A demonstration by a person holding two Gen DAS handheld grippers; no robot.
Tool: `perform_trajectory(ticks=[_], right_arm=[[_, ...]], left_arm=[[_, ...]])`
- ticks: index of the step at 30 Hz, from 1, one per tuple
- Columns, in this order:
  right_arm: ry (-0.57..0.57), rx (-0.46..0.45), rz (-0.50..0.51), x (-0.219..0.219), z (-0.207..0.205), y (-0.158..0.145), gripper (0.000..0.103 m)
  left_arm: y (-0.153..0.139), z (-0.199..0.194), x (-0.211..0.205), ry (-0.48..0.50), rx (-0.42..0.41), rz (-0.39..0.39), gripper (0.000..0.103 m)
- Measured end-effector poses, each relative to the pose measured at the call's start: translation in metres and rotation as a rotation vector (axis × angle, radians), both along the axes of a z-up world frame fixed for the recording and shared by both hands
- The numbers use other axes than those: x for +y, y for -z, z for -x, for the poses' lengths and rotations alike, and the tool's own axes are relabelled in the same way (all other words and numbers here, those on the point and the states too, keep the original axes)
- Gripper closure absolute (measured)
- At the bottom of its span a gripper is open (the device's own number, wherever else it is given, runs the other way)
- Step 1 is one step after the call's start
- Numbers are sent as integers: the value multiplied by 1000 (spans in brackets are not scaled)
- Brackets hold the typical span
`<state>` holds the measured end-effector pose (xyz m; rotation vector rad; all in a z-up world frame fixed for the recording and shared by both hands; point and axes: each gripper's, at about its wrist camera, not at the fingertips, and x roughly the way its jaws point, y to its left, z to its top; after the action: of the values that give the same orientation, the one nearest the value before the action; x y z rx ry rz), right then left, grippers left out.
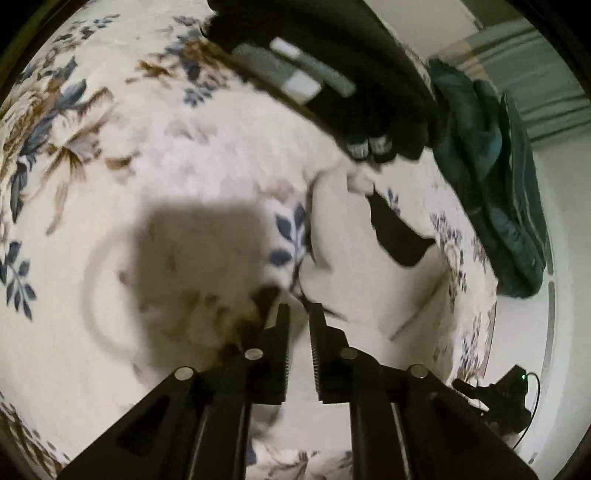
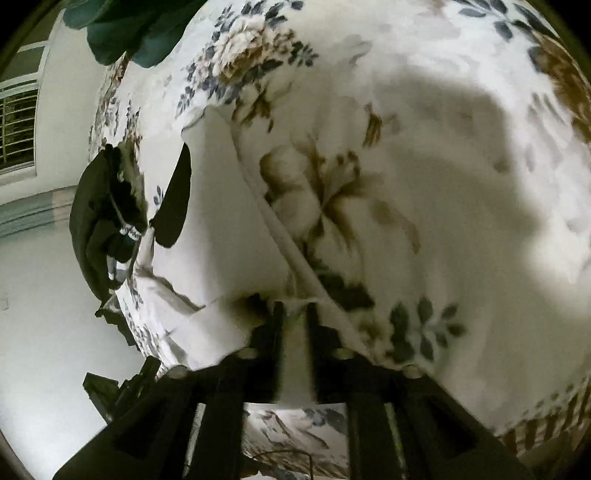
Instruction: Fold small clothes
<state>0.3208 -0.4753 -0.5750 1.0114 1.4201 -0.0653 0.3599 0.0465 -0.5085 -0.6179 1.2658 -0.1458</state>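
Observation:
A small white garment [image 1: 351, 258] lies on the floral bedspread [image 1: 155, 140]; a dark patch shows on it. My left gripper [image 1: 299, 310] is at its near edge, jaws almost closed with white cloth between them. In the left wrist view my right gripper [image 1: 369, 147] pinches the garment's far corner. In the right wrist view the garment [image 2: 221, 221] spreads left of my right gripper [image 2: 295, 306], whose jaws are shut on a white fold. The left gripper [image 2: 129, 232] shows at the garment's far edge.
A teal garment [image 1: 498, 177] hangs over the bed's right edge; it also shows in the right wrist view [image 2: 122, 29]. A black device [image 1: 506, 398] sits on the pale floor. A window [image 2: 18, 118] is at the left.

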Motion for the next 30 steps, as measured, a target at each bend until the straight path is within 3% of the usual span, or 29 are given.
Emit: perform_trajectory(ticks=[1,3,10,12,13,14,15,16,22,24,26,27,29,30], right_arm=[[-16,-14,26,-3,0,-2,45],[-56,-29,70,-3,3,-6,40],[-156,31,73,11,2,38,40],[-160,26,51,18,-4,48,42],[-159,5,48,21,-6,49,60],[-168,-3,69,24,-10,48,88],[-175,-7,100,26,-12,45,97],[-180,-25,123,28,-14,40,98],[-168,-113,247,28,-30,4,100],[-180,-66,277,28,-38,12,100],[-183,-5,237,27,-41,26,95],[-177,32,219,24,-38,31,91],[-154,48,196,18,-26,30,66],[-134,43,181,14,-16,27,59]], left_arm=[[-2,4,4,-2,-9,-11,74],[1,13,8,-5,-11,-32,40],[44,10,-23,108,54,6,39],[52,6,-36,137,47,15,47],[53,5,-40,144,40,16,62],[56,4,-44,154,46,21,100],[56,4,-44,154,43,15,99],[53,6,-42,150,29,8,99],[36,-4,-21,126,1,29,98],[49,-16,-20,131,60,63,93],[52,-16,-17,123,91,77,91],[49,-9,-12,109,85,59,82],[46,4,-3,87,82,55,66],[44,17,4,58,84,65,56]])
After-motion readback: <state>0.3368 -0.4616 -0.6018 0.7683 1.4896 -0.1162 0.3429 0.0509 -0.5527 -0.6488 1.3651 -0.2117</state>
